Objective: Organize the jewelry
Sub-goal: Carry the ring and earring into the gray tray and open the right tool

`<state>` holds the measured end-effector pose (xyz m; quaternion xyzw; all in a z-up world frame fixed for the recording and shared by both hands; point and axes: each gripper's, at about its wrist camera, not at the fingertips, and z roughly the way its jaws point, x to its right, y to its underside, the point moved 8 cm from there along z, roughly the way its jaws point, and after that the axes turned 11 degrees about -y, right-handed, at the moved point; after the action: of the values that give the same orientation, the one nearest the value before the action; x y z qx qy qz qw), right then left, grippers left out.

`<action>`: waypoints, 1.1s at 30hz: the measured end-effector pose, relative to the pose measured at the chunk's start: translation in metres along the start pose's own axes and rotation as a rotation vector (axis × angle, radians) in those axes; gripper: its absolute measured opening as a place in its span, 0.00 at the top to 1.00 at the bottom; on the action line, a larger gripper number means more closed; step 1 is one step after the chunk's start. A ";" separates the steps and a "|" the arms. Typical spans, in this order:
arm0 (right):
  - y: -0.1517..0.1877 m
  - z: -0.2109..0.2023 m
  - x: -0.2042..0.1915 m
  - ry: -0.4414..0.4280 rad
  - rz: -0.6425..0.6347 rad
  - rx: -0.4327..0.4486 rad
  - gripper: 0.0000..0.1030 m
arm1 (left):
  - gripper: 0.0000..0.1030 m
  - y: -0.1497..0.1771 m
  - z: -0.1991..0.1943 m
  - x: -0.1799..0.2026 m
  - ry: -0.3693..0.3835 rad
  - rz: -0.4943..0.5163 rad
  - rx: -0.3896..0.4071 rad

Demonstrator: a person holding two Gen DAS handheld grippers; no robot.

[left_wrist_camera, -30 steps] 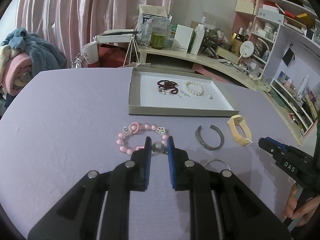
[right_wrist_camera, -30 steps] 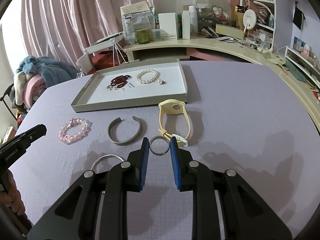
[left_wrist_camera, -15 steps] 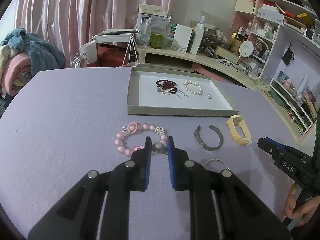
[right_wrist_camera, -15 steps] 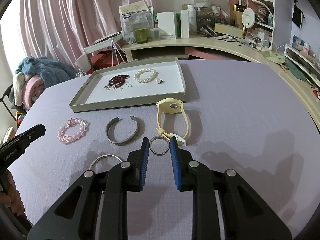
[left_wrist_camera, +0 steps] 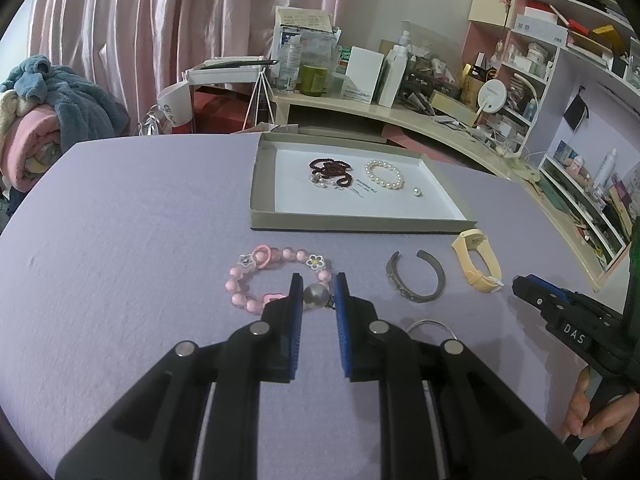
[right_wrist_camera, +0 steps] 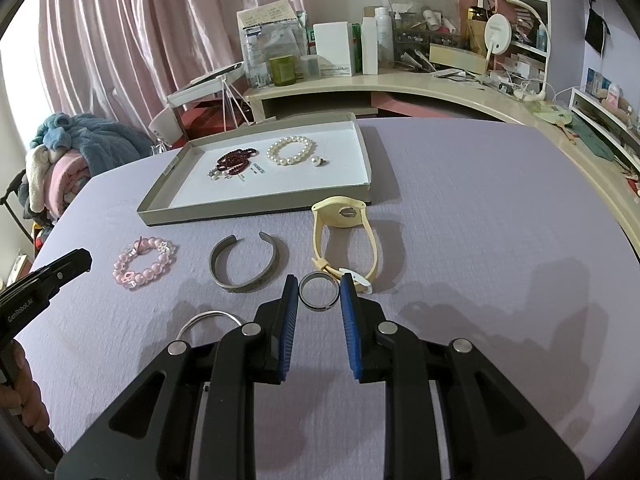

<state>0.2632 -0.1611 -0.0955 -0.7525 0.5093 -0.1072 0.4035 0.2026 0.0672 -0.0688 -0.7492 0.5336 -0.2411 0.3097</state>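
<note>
My left gripper [left_wrist_camera: 316, 286] is shut on a grey pearl stud [left_wrist_camera: 315, 295], held just in front of a pink bead bracelet [left_wrist_camera: 240, 280] that lies on the lilac table. My right gripper [right_wrist_camera: 319, 284] is shut on a dark metal ring [right_wrist_camera: 319, 292], close to a yellow watch [right_wrist_camera: 344, 212]. Between the two lie a grey cuff [right_wrist_camera: 244, 286] and a thin silver bangle [right_wrist_camera: 208, 316]. Beyond them an open tray [right_wrist_camera: 256, 212] holds a white pearl bracelet [right_wrist_camera: 290, 150], dark red beads [right_wrist_camera: 234, 160] and another pearl stud [right_wrist_camera: 318, 161].
A hand grips each gripper's handle at the frame edges. Past the table's far edge stand a cluttered curved desk [right_wrist_camera: 400, 80] and pink curtains. A pile of blankets [left_wrist_camera: 44, 120] is at the left and shelves [left_wrist_camera: 580, 80] at the right.
</note>
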 end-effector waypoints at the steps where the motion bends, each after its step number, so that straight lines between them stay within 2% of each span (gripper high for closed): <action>1: 0.000 0.000 0.000 0.001 -0.002 0.002 0.78 | 0.84 0.000 0.000 0.000 -0.001 0.001 0.001; 8: -0.029 0.003 0.002 0.008 -0.023 0.037 0.78 | 0.84 -0.018 0.004 0.006 0.007 0.013 0.020; 18: -0.105 0.026 -0.011 -0.022 -0.071 0.087 0.78 | 0.85 -0.085 0.018 0.017 0.026 0.033 0.070; 22: -0.120 0.058 -0.016 -0.032 -0.083 0.051 0.78 | 0.84 -0.111 0.033 0.020 0.034 0.041 0.076; 26: -0.120 0.089 -0.018 -0.036 -0.087 -0.009 0.78 | 0.84 -0.131 0.055 0.024 0.039 0.052 0.070; 33: -0.119 0.126 -0.017 -0.046 -0.075 -0.079 0.78 | 0.85 -0.146 0.088 0.026 0.044 0.063 0.042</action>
<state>0.4084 -0.0659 -0.0879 -0.7887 0.4753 -0.0848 0.3807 0.3668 0.0956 -0.0236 -0.7200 0.5582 -0.2587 0.3212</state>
